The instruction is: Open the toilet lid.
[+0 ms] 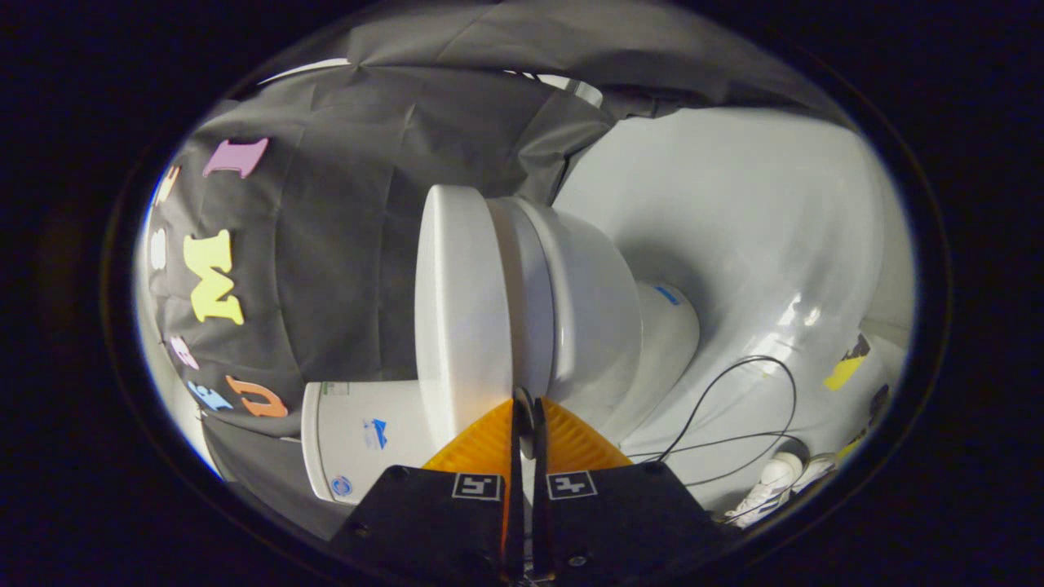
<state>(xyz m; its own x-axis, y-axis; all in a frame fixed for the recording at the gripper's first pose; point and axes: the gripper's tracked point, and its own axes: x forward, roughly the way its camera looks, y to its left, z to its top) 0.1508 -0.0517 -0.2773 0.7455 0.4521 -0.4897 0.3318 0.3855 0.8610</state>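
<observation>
The view is rolled on its side. The white toilet lid (pixel 457 310) lies down on the seat (pixel 526 277), over the white bowl (pixel 595 318). The cistern (pixel 359 440) stands behind the lid, next to the fingers. My gripper (pixel 528 403) is at the lid's side rim, right where lid and seat meet. Its two fingers (pixel 563 444) are drawn close together, with only a thin white strip of the rim between them. The rim's stretch behind the fingers is hidden.
The black cloth wall (pixel 342 244) hangs behind the toilet. A glossy white floor (pixel 734 244) spreads beyond the bowl, with a thin black cable (pixel 767 363) looping over it. A white shoe (pixel 771 481) and yellow tape marks (pixel 844 373) lie on the floor beside the gripper.
</observation>
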